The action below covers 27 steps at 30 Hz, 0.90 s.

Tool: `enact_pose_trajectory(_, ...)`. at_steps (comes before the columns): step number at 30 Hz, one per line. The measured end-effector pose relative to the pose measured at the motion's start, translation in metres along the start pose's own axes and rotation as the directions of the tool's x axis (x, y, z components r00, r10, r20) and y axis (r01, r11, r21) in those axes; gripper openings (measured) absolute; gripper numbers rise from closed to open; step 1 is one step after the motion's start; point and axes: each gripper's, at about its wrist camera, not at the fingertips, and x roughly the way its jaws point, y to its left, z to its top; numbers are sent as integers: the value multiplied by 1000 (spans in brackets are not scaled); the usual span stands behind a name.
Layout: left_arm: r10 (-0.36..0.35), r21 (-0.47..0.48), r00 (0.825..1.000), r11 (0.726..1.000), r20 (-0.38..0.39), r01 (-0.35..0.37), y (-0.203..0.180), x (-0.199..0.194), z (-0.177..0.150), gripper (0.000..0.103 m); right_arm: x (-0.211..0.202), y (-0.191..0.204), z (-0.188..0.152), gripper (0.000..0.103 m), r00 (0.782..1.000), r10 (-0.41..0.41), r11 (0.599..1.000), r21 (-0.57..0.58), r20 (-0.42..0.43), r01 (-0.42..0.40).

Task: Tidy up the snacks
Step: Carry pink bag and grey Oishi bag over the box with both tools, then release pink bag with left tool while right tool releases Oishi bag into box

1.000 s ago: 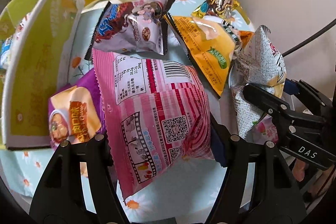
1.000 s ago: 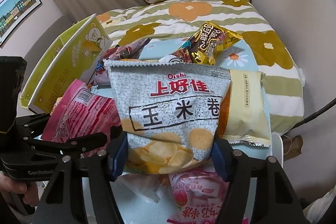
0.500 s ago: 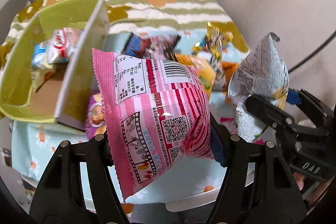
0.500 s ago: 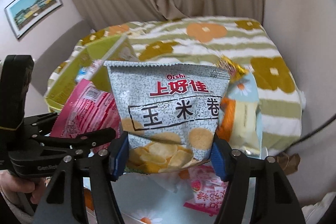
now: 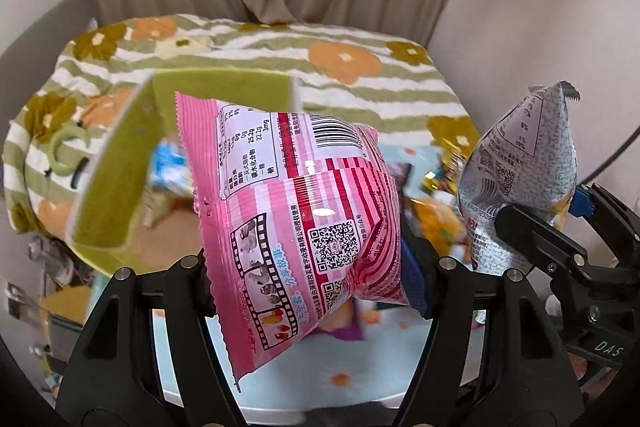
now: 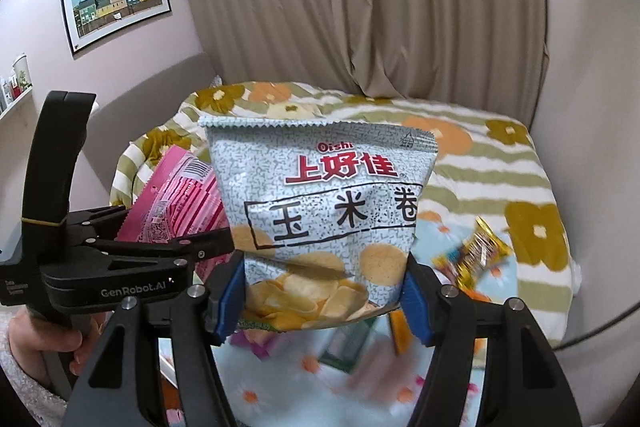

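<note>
My left gripper (image 5: 310,275) is shut on a pink striped snack bag (image 5: 296,211), held up in the air; the bag also shows in the right wrist view (image 6: 176,203). My right gripper (image 6: 320,299) is shut on a grey Oishi corn-roll chip bag (image 6: 320,199), also lifted; it shows at the right of the left wrist view (image 5: 520,179). The two grippers are side by side, left one at the left (image 6: 132,259). A green cardboard box (image 5: 116,187) with snacks inside stands behind and left of the pink bag.
A low table with a light-blue daisy cloth (image 5: 360,375) lies below, with several loose snack bags, among them a gold one (image 6: 476,255). A bed with a green-striped flower cover (image 5: 340,67) is behind. Curtain and walls beyond.
Both grippers have risen and tilted up with their bags, so the table has dropped low in view and the curtain and wall now show. The green box interior has come into sight.
</note>
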Motion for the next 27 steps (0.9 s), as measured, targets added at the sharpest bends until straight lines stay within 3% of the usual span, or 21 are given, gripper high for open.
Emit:
enact_pose_trajectory(6,39,-29,999,999,-4,-39,77,0,20,64,45,46,30,62,999,37,999,22,-22,-36)
enact_pose_trajectory(13,43,-51,994,997,-98,-49,159,36,25,64,97,87,49,62,994,65,995,88,-90,-57)
enact_pose_trajectory(18,-8,-14,985,1000,-174,6,177,67,19,65,119,98,49,62,989,46,989,144,-140,-26)
enact_pose_trajectory(20,-14,14,979,1000,-204,18,176,76,17,72,125,101,47,62,987,31,988,157,-159,-6)
enact_pose_trajectory(22,24,51,975,999,-220,-13,173,81,12,97,129,102,45,62,984,21,986,165,-177,9)
enact_pose_trajectory(24,48,65,975,997,-217,-35,176,82,9,101,133,102,41,62,981,4,985,167,-195,29)
enact_pose_trajectory(27,17,33,973,999,-231,-9,183,80,4,101,137,100,36,62,976,10,982,184,-216,30)
